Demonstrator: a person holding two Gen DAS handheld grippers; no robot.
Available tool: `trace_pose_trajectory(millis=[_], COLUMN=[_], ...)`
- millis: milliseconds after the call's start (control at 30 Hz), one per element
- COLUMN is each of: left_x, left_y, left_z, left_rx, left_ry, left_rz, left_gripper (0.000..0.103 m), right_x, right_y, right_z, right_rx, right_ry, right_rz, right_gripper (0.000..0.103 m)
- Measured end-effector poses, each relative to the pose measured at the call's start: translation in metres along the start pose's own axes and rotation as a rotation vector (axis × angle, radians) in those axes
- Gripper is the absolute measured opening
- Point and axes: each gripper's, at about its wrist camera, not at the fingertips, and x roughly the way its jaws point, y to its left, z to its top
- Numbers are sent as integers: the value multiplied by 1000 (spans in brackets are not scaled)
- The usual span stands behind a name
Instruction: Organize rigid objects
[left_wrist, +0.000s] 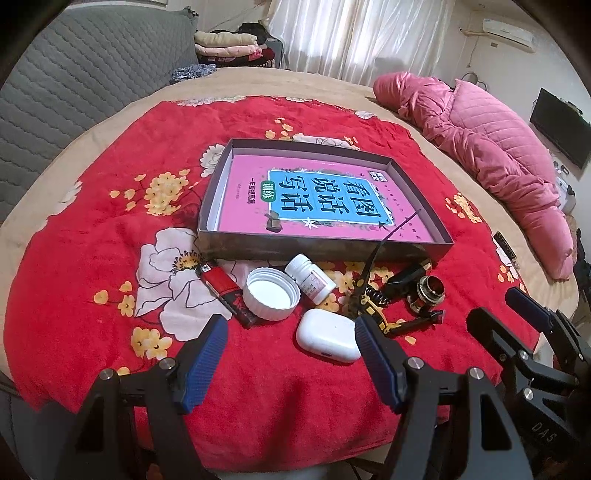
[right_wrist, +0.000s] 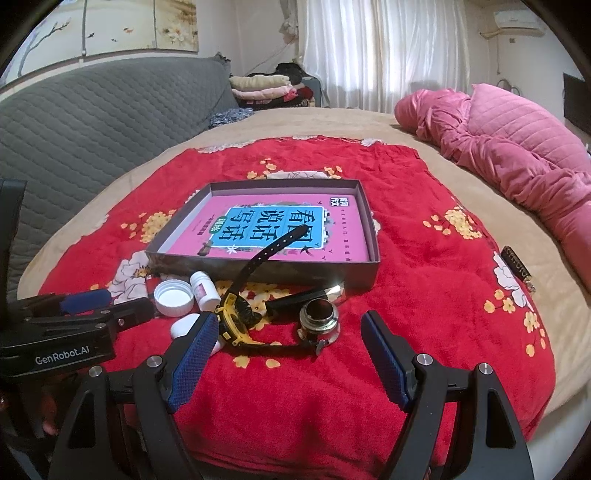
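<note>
**Both grippers spread wide, clutter waiting in front of the box**

The left gripper (left_wrist: 291, 360) carries "GenRobot.AI" on its body and hangs empty, jaws apart. The right gripper (right_wrist: 288, 354) gapes empty too. Landmark: the shallow box (left_wrist: 325, 249), a pink book (left_wrist: 255, 184) with large Chinese characters inside. Just before its near wall: red lighter (left_wrist: 225, 290), white cap (left_wrist: 271, 297), pill bottle (left_wrist: 310, 278), white earbud case (left_wrist: 327, 336), yellow-black watch (right_wrist: 240, 314), metal lens ring (right_wrist: 319, 315).

Readable stuff: book (left_wrist: 317, 199) in box had big upside-down characters 看图说话写话, plus 训练 on green tag. Left gripper (right_wrist: 88, 301) body said "GenRobot.AI". Right gripper (left_wrist: 517, 306) body showed "DAS". Bottle (left_wrist: 312, 278) label too small to read.
</note>
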Motion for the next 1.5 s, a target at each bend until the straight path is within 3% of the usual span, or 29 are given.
trace_pose_trajectory(millis=[1100, 1500], left_x=[-1, 1], left_y=[1, 18], left_z=[0, 1], left_rx=[15, -9], left_ry=[-12, -10], left_rz=[0, 11], left_gripper=[71, 71], right_x=[-1, 3], right_y=[0, -1], right_z=[1, -1], right_rx=[-1, 13], right_ry=[-8, -6], right_rz=[-2, -1], right_gripper=[80, 80])
